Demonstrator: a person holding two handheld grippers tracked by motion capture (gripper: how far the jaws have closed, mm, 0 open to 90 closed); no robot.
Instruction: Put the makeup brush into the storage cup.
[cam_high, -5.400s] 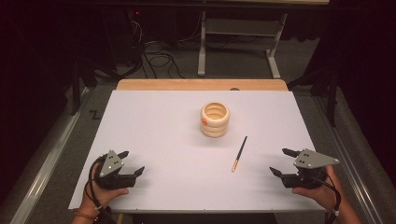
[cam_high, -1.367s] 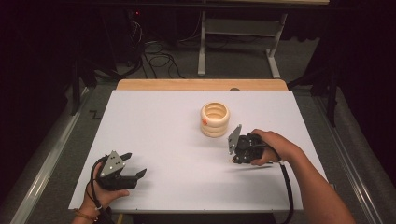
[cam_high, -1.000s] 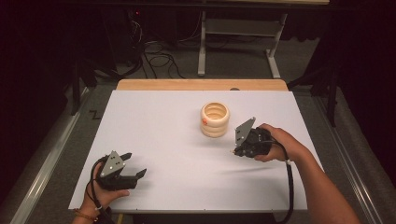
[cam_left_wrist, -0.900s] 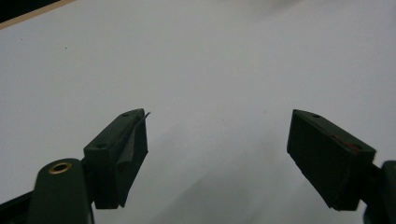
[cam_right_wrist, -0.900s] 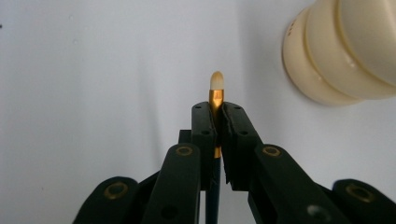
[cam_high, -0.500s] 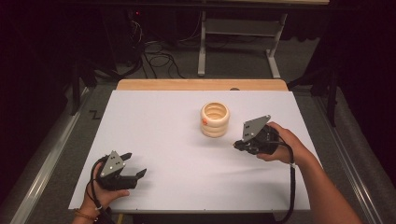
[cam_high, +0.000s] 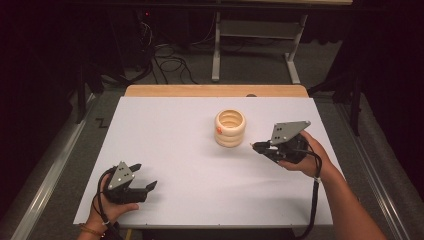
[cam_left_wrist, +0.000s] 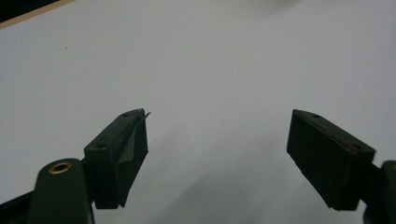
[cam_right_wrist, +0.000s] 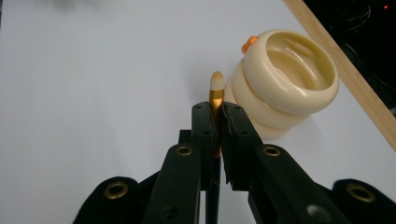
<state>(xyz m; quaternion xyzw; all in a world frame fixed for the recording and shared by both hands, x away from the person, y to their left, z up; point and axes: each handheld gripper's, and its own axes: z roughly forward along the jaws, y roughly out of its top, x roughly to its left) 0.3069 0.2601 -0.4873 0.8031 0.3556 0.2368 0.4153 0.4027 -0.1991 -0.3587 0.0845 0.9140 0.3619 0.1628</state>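
right gripper (cam_right_wrist: 217, 122): jaws closed tight on a thin brush (cam_right_wrist: 216, 93). the gold metal collar sits between the black pads; the pale bristle tip sticks out just past the jaw ends and the dark handle runs back down between the jaw arms. the brush is held clear of the table, tip pointing toward the cream ribbed pot (cam_right_wrist: 285, 77). in the right gripper view the tip lies just beside the pot's wall; i cannot tell if it touches.

from the high view the right gripper (cam_high: 261, 147) is raised off the white table (cam_high: 175, 140), to the right of the pot (cam_high: 230, 128), jaws aimed left at its lower rings. the grey plate on top tilts up. the right hand (cam_high: 300, 152) wraps the body from behind, cable trailing back along the forearm.

pot: three stacked rounded rings, open mouth up, a small orange mark on its side. it stands upright, right of the table's centre, nearer the far wooden edge (cam_high: 215, 90).

left gripper (cam_high: 142, 179): near the front left corner of the table, held low in the left hand (cam_high: 112, 200). jaws spread wide in the left gripper view, with bare white table between them (cam_left_wrist: 217, 140). well apart from the pot and the brush.
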